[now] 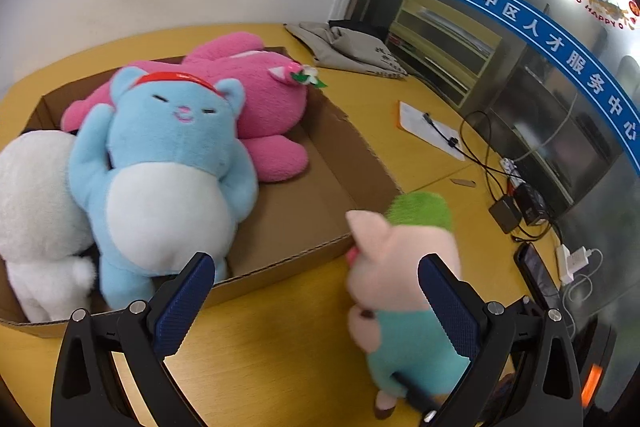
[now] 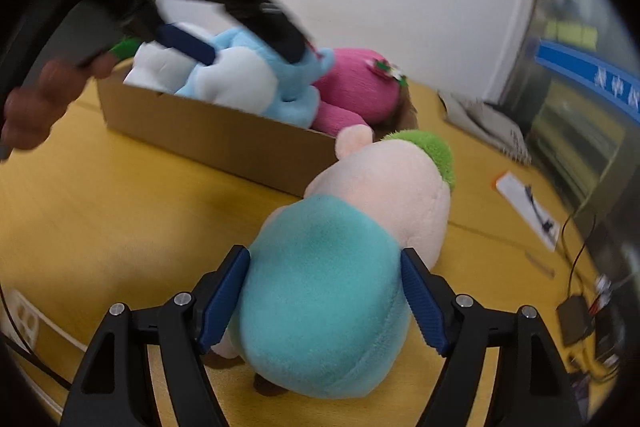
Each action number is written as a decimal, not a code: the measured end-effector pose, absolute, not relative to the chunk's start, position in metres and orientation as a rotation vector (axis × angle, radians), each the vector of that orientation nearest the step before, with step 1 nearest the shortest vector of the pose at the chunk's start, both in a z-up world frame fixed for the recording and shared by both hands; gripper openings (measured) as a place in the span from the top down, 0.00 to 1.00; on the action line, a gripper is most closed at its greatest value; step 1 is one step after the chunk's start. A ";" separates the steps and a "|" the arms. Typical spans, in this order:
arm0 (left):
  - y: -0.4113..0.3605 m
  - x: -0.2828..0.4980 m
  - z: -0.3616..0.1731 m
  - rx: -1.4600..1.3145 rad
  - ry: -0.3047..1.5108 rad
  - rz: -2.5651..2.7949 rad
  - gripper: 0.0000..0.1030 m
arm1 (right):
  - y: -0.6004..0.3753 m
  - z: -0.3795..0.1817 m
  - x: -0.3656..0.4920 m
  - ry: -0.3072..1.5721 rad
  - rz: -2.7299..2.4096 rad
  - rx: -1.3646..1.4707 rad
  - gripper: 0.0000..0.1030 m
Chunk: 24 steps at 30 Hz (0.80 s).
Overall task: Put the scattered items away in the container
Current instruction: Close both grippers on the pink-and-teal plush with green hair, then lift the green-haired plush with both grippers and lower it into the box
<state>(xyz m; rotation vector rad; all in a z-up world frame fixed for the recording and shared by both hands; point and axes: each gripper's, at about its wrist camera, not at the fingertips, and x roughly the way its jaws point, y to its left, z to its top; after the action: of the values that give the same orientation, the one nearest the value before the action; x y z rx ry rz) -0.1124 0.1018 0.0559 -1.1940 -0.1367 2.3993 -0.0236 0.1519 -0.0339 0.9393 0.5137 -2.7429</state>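
A shallow cardboard box (image 1: pixel 352 131) is seen open on the yellow tabletop, already filled with a pink plush (image 1: pixel 260 87), a light-blue plush cat (image 1: pixel 172 155) with a white belly and red headband lying face-up across it, and a white plush (image 1: pixel 36 195) at one end. A pink pig plush (image 2: pixel 352 227) in a teal outfit, topped with a green tuft, is pictured outside the box, just beside its corner.
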 end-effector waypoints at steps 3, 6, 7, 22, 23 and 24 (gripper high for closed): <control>0.119 -0.120 0.048 -1.211 -0.145 2.324 0.00 | 0.132 -0.041 -0.007 0.731 -2.669 0.839 0.26; 0.141 -0.124 0.036 -1.221 -0.078 2.247 0.00 | 0.121 -0.046 0.009 0.862 -2.586 0.750 0.25; 0.146 -0.126 0.030 -1.231 -0.060 2.226 0.00 | 0.120 -0.045 0.013 0.858 -2.565 0.726 0.25; 0.145 -0.128 0.001 -1.353 -0.117 2.139 0.30 | 0.172 -0.036 -0.015 0.146 -2.590 0.989 0.21; 0.146 -0.126 0.005 -1.340 -0.101 2.155 0.30 | 0.174 -0.036 -0.018 0.109 -2.588 0.997 0.27; 0.146 -0.125 0.011 -1.325 -0.094 2.165 0.31 | 0.177 -0.035 -0.017 0.090 -2.587 0.995 0.32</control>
<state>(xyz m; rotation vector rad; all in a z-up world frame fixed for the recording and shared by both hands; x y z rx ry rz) -0.1253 0.1464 0.0109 -1.3246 -0.0938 2.1649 -0.0173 0.1767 -0.0354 0.9948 0.0903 -2.5867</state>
